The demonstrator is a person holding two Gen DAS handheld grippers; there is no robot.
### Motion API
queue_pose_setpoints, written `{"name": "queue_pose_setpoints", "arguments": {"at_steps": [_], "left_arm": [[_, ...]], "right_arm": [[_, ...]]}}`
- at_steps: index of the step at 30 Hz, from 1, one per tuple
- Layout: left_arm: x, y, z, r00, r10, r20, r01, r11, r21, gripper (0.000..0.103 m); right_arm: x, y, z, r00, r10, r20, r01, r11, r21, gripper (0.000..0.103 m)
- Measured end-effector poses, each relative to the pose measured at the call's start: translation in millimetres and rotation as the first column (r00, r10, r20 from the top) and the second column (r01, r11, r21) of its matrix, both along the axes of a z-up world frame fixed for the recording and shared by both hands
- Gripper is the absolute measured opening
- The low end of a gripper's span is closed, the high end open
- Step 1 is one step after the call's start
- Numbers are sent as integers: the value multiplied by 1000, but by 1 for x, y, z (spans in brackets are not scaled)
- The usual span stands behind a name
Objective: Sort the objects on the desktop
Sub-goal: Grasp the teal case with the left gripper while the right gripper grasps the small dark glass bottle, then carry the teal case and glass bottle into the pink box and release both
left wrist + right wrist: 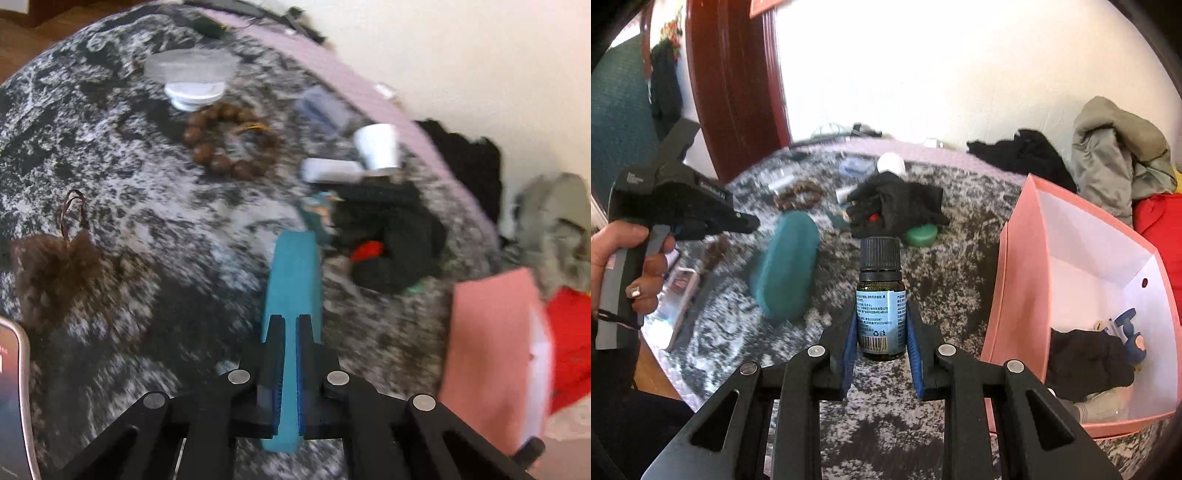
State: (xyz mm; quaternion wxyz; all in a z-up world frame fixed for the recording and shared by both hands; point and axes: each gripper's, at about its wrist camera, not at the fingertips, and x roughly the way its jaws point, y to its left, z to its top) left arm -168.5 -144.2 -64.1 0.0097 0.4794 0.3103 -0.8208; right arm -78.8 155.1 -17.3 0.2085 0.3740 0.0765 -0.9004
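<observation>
My left gripper (290, 325) is shut on a teal case (293, 280), held edge-on above the mottled grey table (147, 229). In the right wrist view the same teal case (786, 266) hangs from the left gripper (738, 221). My right gripper (881, 317) is shut on a small dark bottle (880, 299) with a black cap and blue label, held upright left of the pink box (1015, 295). The box holds a dark cloth (1086, 362) and a blue item (1130, 332).
On the table lie a brown bead bracelet (229, 144), a clear lidded jar (192, 77), a white cup (380, 147), a black cloth pile (391, 236), a brown fur pompom (55, 273), a phone (11, 398) and a green oval item (921, 234). Clothes lie by the wall (1115, 155).
</observation>
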Motion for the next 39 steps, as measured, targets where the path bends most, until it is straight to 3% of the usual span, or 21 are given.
{"name": "queue_pose_setpoints", "arguments": {"at_steps": [7,8,10,11,15,18,21,22,27,30,32,33,35,39], "left_arm": [[21,2,18,999,-21,-43,21,1000,18,2],[21,-2,15,999,-5,-39,7,999,32,5],[22,-12,8,999,30,-28,-28,998,62,39],[21,-17,4,999,49,-18,-48,996,74,44],[13,-35,-18,995,92,35,-95,991,99,46],[1,-39,-40,992,85,90,-98,982,160,52],[-16,-21,-45,994,21,108,-38,987,158,57],[-22,-10,-44,994,-6,105,-9,990,141,63],[-48,45,-46,985,-126,114,122,992,41,71],[-61,69,-63,972,-131,195,149,986,-81,72],[-66,75,-83,958,-117,264,156,979,-133,58],[-67,78,-89,951,-106,291,162,971,-175,42],[-66,83,-85,950,-120,288,184,961,-207,41],[-55,88,-58,967,-160,200,193,968,-158,40]], "right_arm": [[12,12,18,999,9,-38,-11,997,-71,25],[12,13,19,999,9,-34,-11,997,-77,25],[10,15,18,1000,8,-26,-10,996,-85,25],[8,15,17,1000,5,-19,-7,996,-85,25],[-1,16,13,1000,16,6,-15,993,-113,25],[-10,13,7,999,22,25,-19,993,-115,25],[-19,9,1,998,29,50,-23,994,-110,25],[-22,8,-1,998,34,57,-27,993,-112,25],[-34,8,-10,995,34,90,-24,993,-113,25],[-39,10,-16,994,31,109,-19,994,-108,26],[-41,13,-18,993,28,114,-16,995,-101,25],[-42,15,-19,993,26,116,-15,995,-97,26],[-43,20,-19,993,22,118,-10,994,-105,25],[-43,30,-15,993,16,117,0,991,-133,25]]}}
